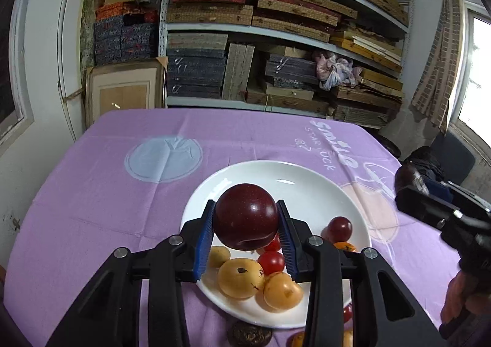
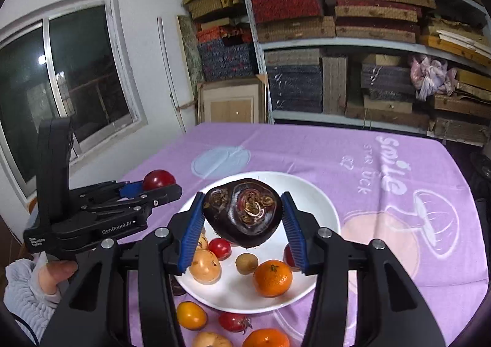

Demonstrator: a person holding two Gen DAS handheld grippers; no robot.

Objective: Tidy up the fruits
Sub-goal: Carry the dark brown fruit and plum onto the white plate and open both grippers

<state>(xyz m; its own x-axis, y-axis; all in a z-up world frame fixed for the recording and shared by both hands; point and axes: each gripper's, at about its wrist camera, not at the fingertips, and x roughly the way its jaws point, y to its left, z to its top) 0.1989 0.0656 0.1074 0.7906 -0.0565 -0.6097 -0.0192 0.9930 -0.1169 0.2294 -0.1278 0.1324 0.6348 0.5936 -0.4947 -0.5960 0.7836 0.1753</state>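
Note:
My left gripper (image 1: pixel 245 202) is shut on a dark red plum (image 1: pixel 245 218), held in the air above the white plate (image 1: pixel 307 187). My right gripper (image 2: pixel 242 193) is shut on a dark brown water chestnut (image 2: pixel 244 213), also lifted over the plate (image 2: pixel 322 205). On the plate lie yellow loquats (image 1: pixel 241 282), cherry tomatoes (image 1: pixel 271 261), a small red plum (image 1: pixel 339 228), a mandarin (image 2: pixel 272 278) and a small brown fruit (image 2: pixel 246 263). In the right wrist view the left gripper (image 2: pixel 159 190) shows at the left with the plum (image 2: pixel 159 179).
Loose fruit lies on the purple tablecloth (image 2: pixel 399 255) in front of the plate: a yellow fruit (image 2: pixel 191 314), a red one (image 2: pixel 233 321), a mandarin (image 2: pixel 266 337). Shelves of stacked boxes (image 1: pixel 276 40) stand beyond the table's far edge. A hand (image 2: pixel 58 273) grips the left tool.

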